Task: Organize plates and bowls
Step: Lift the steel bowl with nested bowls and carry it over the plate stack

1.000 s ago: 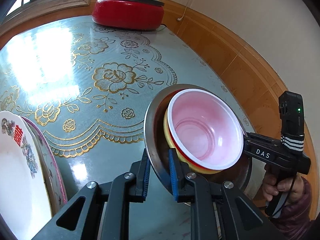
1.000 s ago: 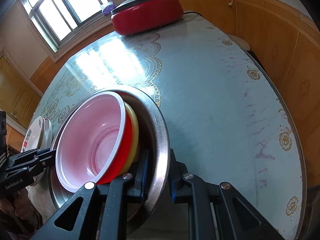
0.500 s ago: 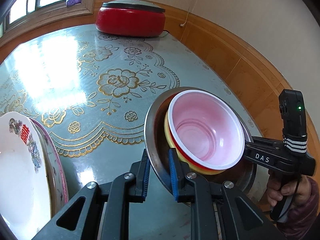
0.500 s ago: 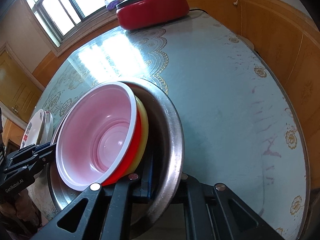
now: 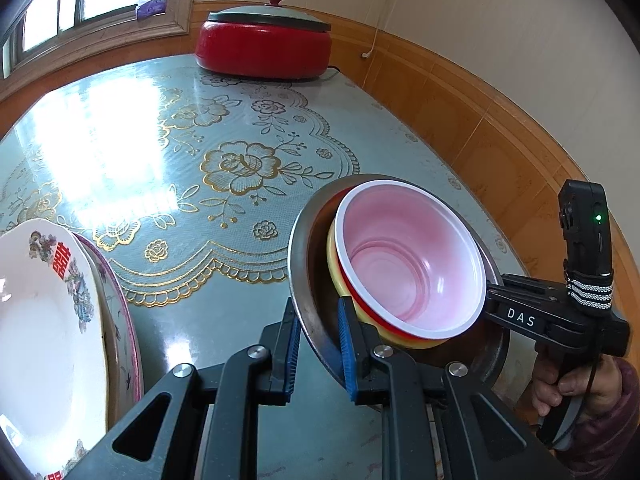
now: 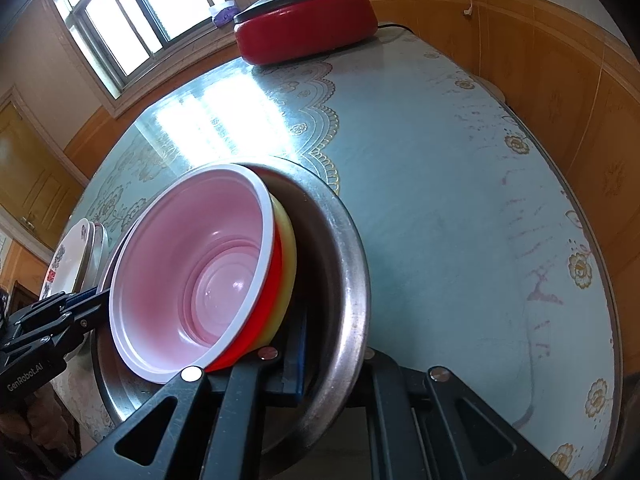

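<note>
A wide steel bowl (image 5: 306,300) holds a yellow bowl (image 5: 334,276) and, nested in that, a red bowl with a white rim and pink inside (image 5: 408,260). My left gripper (image 5: 318,344) is shut on the steel bowl's near rim. My right gripper (image 6: 332,364) is shut on the opposite rim (image 6: 352,280); it also shows in the left wrist view (image 5: 520,312). The stack is tilted and held above the table. Two stacked plates, a white one with red characters (image 5: 44,320) on a pink-rimmed one (image 5: 124,320), lie at the left.
A red electric pot with a grey lid (image 5: 264,40) stands at the table's far end (image 6: 308,28). The table has a teal cloth with gold flowers (image 5: 236,168). A wood-panelled wall (image 5: 480,128) runs along the right edge. A window (image 6: 132,28) is at the back left.
Both grippers have carried the bowl stack a little upward and toward me. The pot and far wall show more in both views. Both grips are unchanged.
</note>
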The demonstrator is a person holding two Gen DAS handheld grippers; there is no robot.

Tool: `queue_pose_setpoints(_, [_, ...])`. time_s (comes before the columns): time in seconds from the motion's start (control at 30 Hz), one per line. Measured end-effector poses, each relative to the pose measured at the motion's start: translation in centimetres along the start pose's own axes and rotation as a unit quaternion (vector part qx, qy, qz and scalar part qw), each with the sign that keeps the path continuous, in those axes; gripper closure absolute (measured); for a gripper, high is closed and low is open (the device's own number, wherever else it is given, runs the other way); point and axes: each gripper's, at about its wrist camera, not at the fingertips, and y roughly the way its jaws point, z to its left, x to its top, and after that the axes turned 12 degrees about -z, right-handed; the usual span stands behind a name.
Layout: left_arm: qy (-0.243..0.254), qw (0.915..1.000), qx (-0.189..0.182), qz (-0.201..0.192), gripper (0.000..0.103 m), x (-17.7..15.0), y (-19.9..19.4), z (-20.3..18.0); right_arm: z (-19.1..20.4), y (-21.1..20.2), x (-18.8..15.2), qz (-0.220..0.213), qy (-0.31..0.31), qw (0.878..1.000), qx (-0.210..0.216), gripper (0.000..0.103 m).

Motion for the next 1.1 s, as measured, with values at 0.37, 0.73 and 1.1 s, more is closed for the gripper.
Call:
queue_pose_setpoints(0.37, [0.020, 0.9996, -0.014, -0.011, 0.084, 1.0, -1.0, 0.4, 1.4, -1.5, -0.1, -0.018, 0.013, 1.000, -0.012, 0.096])
queue_pose_setpoints(0.73, [0.042, 0.9973, -0.055, -0.025, 0.085, 2.6, -4.8, 3.9, 6.2, -3.9, -0.4, -0.052, 0.037, 0.997, -0.031, 0.096])
queue_pose_setpoints(1.1, [0.042, 0.9951, -0.071, -0.055, 0.085, 3.8, -9.4, 9.9, 13.9, -4.7, -0.1, -0.079, 0.025, 0.996, -0.035, 0.096])
